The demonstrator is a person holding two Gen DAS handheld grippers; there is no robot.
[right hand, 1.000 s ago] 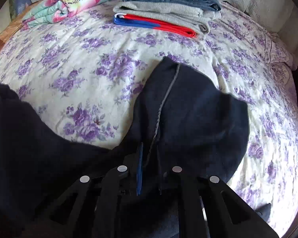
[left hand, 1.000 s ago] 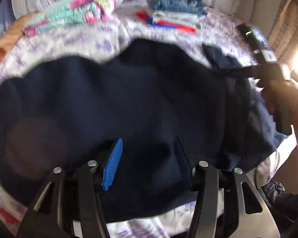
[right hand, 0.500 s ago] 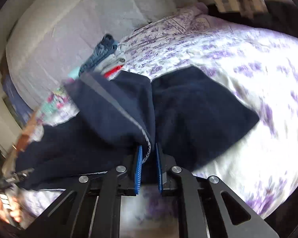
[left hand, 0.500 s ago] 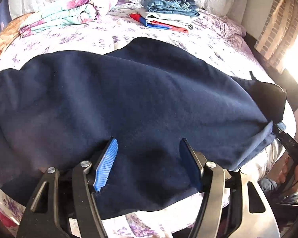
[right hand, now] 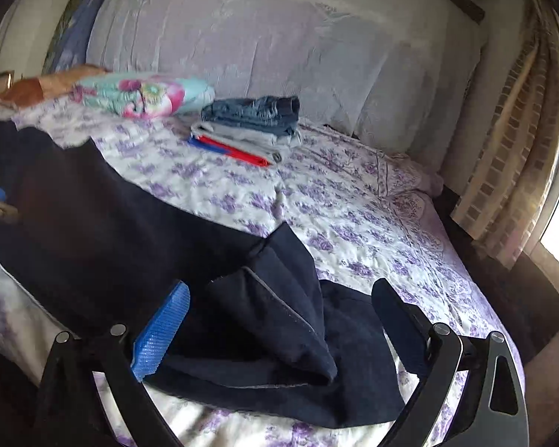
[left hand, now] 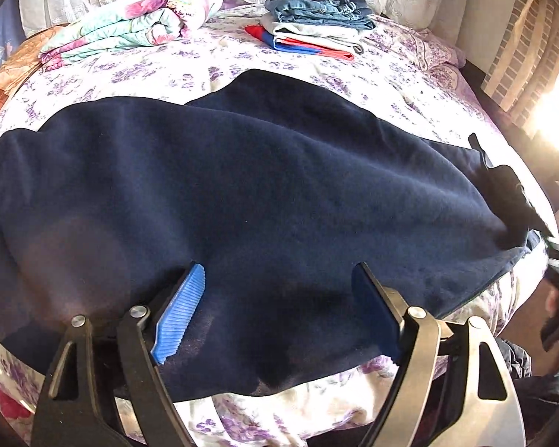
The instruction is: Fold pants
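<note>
I am hovering my left gripper (left hand: 279, 298) over the navy pants (left hand: 242, 193), its jaws opening wide with cloth lying beneath them, unpinched. The pants are stretching across the near half of the bed (left hand: 410, 85), from nine o'clock to three. My right gripper (right hand: 279, 320) is also opening, jaws wide over a folded pant end (right hand: 279, 316) that is lying loose between them on the flowered sheet. A stack of folded clothes (right hand: 249, 126) is sitting at twelve o'clock, a rolled floral blanket (right hand: 145, 97) at eleven.
</note>
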